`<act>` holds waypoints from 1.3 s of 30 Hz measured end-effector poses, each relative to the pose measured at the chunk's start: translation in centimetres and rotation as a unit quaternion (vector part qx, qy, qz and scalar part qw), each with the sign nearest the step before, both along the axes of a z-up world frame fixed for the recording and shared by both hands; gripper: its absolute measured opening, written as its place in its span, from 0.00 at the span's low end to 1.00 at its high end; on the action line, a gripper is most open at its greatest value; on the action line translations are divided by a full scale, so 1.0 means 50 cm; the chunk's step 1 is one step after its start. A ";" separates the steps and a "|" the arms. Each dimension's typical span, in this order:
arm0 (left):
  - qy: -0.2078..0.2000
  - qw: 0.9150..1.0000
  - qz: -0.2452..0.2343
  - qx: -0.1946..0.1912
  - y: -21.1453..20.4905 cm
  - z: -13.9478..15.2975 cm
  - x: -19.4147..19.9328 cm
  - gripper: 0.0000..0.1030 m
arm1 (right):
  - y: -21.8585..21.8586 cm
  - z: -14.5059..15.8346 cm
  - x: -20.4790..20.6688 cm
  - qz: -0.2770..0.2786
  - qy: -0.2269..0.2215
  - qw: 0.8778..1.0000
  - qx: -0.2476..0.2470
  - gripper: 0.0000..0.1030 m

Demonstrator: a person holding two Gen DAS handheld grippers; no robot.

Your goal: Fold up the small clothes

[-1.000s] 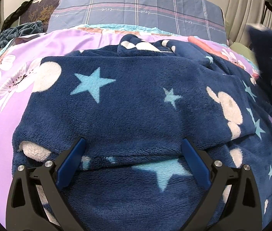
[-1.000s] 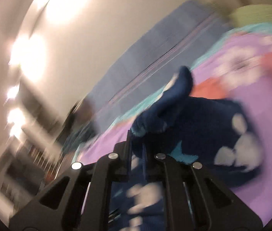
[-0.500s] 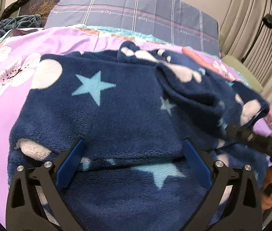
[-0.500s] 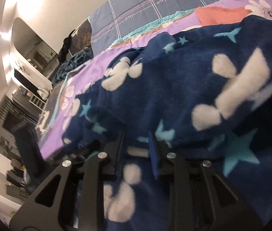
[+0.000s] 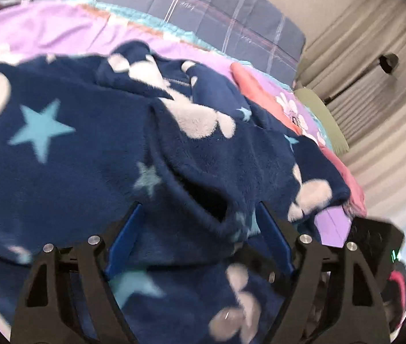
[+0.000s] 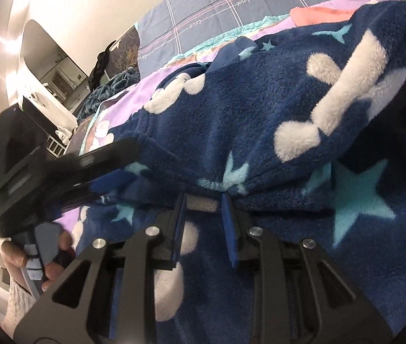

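Observation:
A navy fleece garment [image 5: 93, 154] with light blue stars and white shapes lies spread on a purple floral bedspread [image 5: 45, 28]. One sleeve [image 5: 225, 154] lies folded across its body. My left gripper [image 5: 200, 209] is open, its blue pads on either side of the sleeve's cuff opening. In the right wrist view the garment [image 6: 246, 109] fills the frame. My right gripper [image 6: 204, 197] has its jaws slightly apart just below the folded edge, with no cloth between them. The left gripper [image 6: 59, 166] shows at the left of that view, held by a hand.
A grey plaid pillow [image 5: 203, 8] lies at the head of the bed. Beige curtains [image 5: 375, 71] hang at the right. An orange patch of bedding [image 5: 248, 83] lies beyond the garment. A teal blanket [image 6: 111, 86] and shelves stand past the bed's left side.
The right gripper carried the sleeve across the garment's body, laid it down and opened. The left gripper moved right to the sleeve's cuff and narrowed a little.

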State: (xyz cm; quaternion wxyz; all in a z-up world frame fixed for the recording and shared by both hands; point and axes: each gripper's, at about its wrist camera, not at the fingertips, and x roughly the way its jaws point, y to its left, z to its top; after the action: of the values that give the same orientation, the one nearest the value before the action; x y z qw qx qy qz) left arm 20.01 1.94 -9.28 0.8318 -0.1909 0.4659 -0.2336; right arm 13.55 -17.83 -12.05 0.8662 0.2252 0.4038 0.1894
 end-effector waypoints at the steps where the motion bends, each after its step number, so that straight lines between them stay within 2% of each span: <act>1: -0.005 1.000 0.003 -0.002 -0.010 -0.001 0.007 0.75 | 0.001 0.000 0.000 0.001 0.000 1.000 -0.001 0.27; 2: -0.009 1.000 0.000 -0.003 -0.016 0.000 0.009 0.49 | -0.002 -0.001 -0.003 0.003 -0.001 1.000 0.001 0.28; 4: -0.007 1.000 -0.016 0.003 -0.035 0.008 0.021 0.12 | -0.005 -0.001 -0.004 0.004 -0.001 1.000 0.004 0.29; 6: -0.023 1.000 -0.019 0.006 -0.037 0.039 0.020 0.11 | -0.005 -0.001 -0.003 0.005 -0.001 1.000 0.007 0.30; 8: -0.068 0.997 -0.019 0.015 -0.025 0.094 0.009 0.11 | -0.010 -0.004 -0.004 0.006 0.001 1.000 0.011 0.31; 10: -0.110 0.994 -0.018 0.016 -0.003 0.152 -0.008 0.11 | -0.014 -0.005 -0.004 0.008 0.001 1.000 0.017 0.32; 12: -0.149 0.988 -0.008 0.036 0.029 0.209 -0.026 0.11 | -0.016 -0.005 -0.004 0.008 0.002 1.000 0.020 0.32; 14: -0.175 0.983 0.005 0.063 0.071 0.242 -0.045 0.11 | -0.017 -0.006 -0.004 0.009 0.001 1.000 0.021 0.33; 16: -0.181 0.979 0.021 0.090 0.112 0.248 -0.058 0.11 | -0.017 -0.006 -0.004 0.010 0.000 1.000 0.020 0.34; 18: -0.172 0.977 0.046 0.117 0.156 0.232 -0.061 0.11 | -0.018 -0.005 -0.005 0.011 -0.001 1.000 0.019 0.35; 21: -0.127 0.981 0.076 0.126 0.220 0.173 -0.047 0.14 | -0.016 -0.004 -0.008 0.013 -0.002 1.000 0.015 0.38; 22: -0.113 0.980 0.084 0.137 0.236 0.147 -0.039 0.21 | -0.016 -0.003 -0.008 0.014 -0.003 1.000 0.013 0.38; 23: -0.103 0.978 0.093 0.153 0.245 0.128 -0.032 0.38 | -0.015 -0.003 -0.008 0.015 -0.003 1.000 0.013 0.39; 24: -0.094 0.973 0.113 0.179 0.261 0.109 -0.027 0.45 | -0.015 -0.002 -0.009 0.015 -0.004 1.000 0.011 0.40; 26: -0.093 0.961 0.147 0.217 0.279 0.086 -0.026 0.47 | -0.015 -0.001 -0.010 0.016 -0.005 1.000 0.009 0.40; 28: -0.092 0.964 0.151 0.197 0.291 0.085 -0.033 0.47 | -0.017 -0.001 -0.010 0.015 -0.005 1.000 0.009 0.40; 30: -0.107 0.970 0.142 0.163 0.285 0.100 -0.048 0.47 | -0.017 -0.001 -0.010 0.016 -0.005 1.000 0.008 0.40; 31: -0.121 0.971 0.129 0.163 0.273 0.109 -0.054 0.48 | -0.017 -0.001 -0.010 0.016 -0.005 1.000 0.008 0.40; 34: -0.143 0.968 0.091 0.187 0.207 0.110 -0.056 0.62 | -0.005 0.005 -0.012 0.010 -0.004 1.000 -0.010 0.40; 36: -0.140 0.965 0.056 0.217 0.156 0.080 -0.049 0.70 | 0.011 0.028 -0.026 0.012 -0.004 0.999 -0.053 0.42; 39: -0.105 0.963 0.024 0.247 0.093 -0.007 -0.034 0.74 | 0.022 0.074 -0.055 0.049 -0.047 0.995 -0.073 0.42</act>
State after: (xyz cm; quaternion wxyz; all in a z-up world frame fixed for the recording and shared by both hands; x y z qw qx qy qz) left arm 18.32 6.61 -9.63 0.9027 0.0353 0.4146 -0.1095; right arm 10.80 -16.72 -8.33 0.8882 0.1324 0.3855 0.2119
